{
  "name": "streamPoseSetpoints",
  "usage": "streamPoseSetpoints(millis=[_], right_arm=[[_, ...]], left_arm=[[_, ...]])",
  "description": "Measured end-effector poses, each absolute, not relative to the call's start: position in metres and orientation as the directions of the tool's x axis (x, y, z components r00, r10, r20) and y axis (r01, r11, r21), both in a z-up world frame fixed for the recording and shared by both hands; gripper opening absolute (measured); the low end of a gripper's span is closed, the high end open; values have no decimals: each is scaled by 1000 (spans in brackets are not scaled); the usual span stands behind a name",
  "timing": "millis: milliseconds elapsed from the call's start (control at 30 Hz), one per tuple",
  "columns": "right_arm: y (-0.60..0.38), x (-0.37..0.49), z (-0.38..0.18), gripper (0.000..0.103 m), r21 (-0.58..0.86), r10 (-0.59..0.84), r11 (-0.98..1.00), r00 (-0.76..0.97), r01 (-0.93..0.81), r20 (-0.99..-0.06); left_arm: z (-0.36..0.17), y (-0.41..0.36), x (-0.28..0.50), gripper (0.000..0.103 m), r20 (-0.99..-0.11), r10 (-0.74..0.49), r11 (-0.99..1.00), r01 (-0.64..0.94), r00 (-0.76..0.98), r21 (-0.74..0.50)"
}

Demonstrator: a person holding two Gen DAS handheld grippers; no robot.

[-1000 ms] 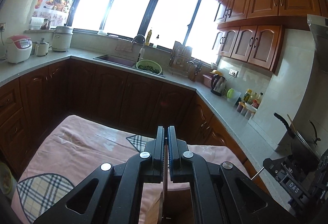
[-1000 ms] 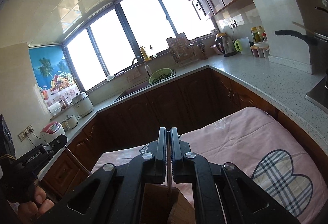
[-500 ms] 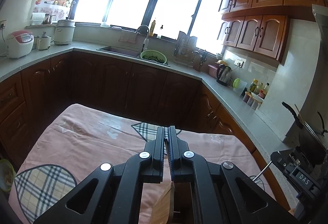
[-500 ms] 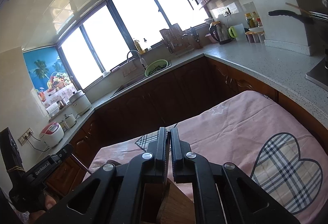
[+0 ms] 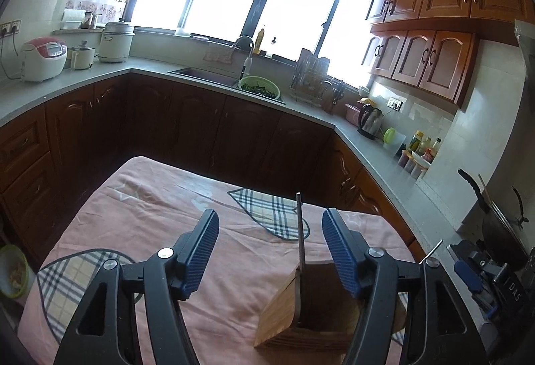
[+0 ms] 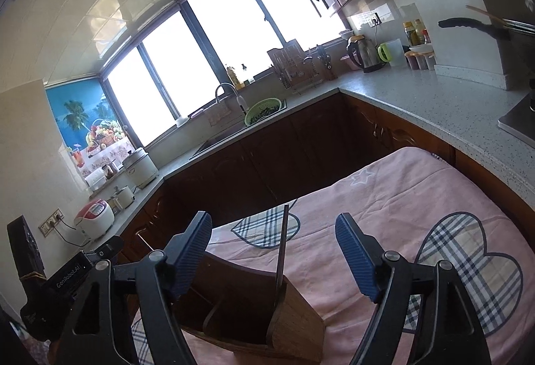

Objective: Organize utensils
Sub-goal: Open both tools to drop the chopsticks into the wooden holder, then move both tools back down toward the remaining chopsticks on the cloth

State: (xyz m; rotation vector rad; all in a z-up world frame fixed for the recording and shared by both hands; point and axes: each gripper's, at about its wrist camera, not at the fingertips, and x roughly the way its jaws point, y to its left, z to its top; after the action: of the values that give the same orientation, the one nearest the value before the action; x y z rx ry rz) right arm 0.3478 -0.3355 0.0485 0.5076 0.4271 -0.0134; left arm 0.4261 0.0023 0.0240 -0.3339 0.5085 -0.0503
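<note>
Both jaws are just opening wide, so your left gripper (image 5: 271, 248) and right gripper (image 6: 274, 251) are releasing thin utensils (image 5: 300, 231), leaving them upright in the wooden holder (image 5: 284, 315) on the pink cloth (image 5: 160, 218).

Both grippers have just sprung open, and a thin upright utensil (image 5: 300, 231) stands in the gap of each, touching no pad. The left gripper (image 5: 270, 253) has it nearer its right finger; the right gripper (image 6: 272, 259) nearer its left. Under them the wooden holder (image 6: 287, 325) blocks any drop straight down. Ahead, the pink cloth (image 5: 160, 214) lies flat and bare, plenty of room there. The other gripper's body crowds each outer side. Dark cabinets (image 5: 200, 121) wall off the far end.
</note>
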Motion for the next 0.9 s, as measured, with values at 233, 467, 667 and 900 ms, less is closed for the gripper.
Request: streamPoseSetpoints(millis=[233,467,667,900], right_arm=[[-338,297,46,92,501,102,857,914,120,-394],[-332,251,34,92,501,108,853,891,145,-441],[-321,216,26,92,467,107,871,870,152,-482],[-306,186,10,92,424,101,891,839,163,-534]], left_arm=[[23,19,362,75,-526,-119,951,-55,842,-304],[23,30,309,75,-584,-135,949,-65,800,-308],[19,34,273,75,-637,-137,952,-76,759,-296],[16,29,253,75,-676,-147,953,-80,722,-293]])
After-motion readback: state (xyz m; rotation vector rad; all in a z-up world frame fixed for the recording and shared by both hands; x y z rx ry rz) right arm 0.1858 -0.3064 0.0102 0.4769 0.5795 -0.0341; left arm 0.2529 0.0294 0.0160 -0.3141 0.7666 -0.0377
